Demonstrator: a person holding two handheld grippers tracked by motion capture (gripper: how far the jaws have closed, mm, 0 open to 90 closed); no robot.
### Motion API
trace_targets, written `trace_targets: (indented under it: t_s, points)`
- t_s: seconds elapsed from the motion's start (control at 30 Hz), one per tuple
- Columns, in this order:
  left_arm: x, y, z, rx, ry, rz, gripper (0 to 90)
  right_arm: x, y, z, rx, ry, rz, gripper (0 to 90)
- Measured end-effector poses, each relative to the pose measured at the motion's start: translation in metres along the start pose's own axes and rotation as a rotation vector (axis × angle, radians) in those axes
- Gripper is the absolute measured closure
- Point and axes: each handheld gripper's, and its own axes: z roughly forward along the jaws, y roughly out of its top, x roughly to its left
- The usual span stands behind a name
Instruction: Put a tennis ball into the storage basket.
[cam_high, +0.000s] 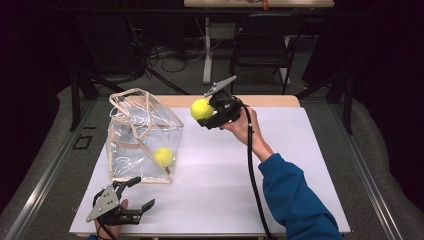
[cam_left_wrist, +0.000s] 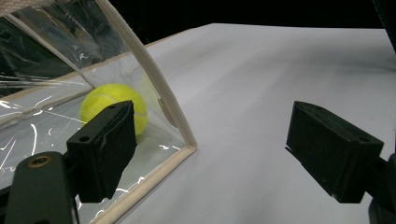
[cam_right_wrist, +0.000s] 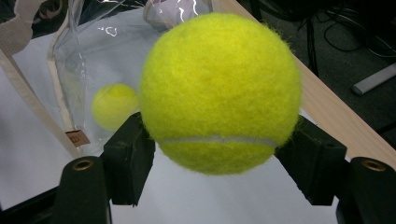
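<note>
Ball count: one tennis ball (cam_high: 163, 156) already inside clear bag (cam_high: 142, 135), just beyond my left tongs (cam_high: 134, 194), spread, empty. Second ball (cam_high: 201, 108) clamped in right tongs (cam_high: 206, 114), aloft; I judge bagging remains.

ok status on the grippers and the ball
Right gripper shut on tennis ball, raised beside clear bag. Left gripper open, idle. Second ball in bag. Path clear.
</note>
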Motion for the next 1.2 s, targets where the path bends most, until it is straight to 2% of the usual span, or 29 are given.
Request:
trace_targets:
  t_s: [1.2]
  points:
    - [0.0, 0.0, 0.0, -0.002, 0.0, -0.001, 15.8, 0.002, 0.017, 0.005, -0.019, 0.009, -0.012, 30.2]
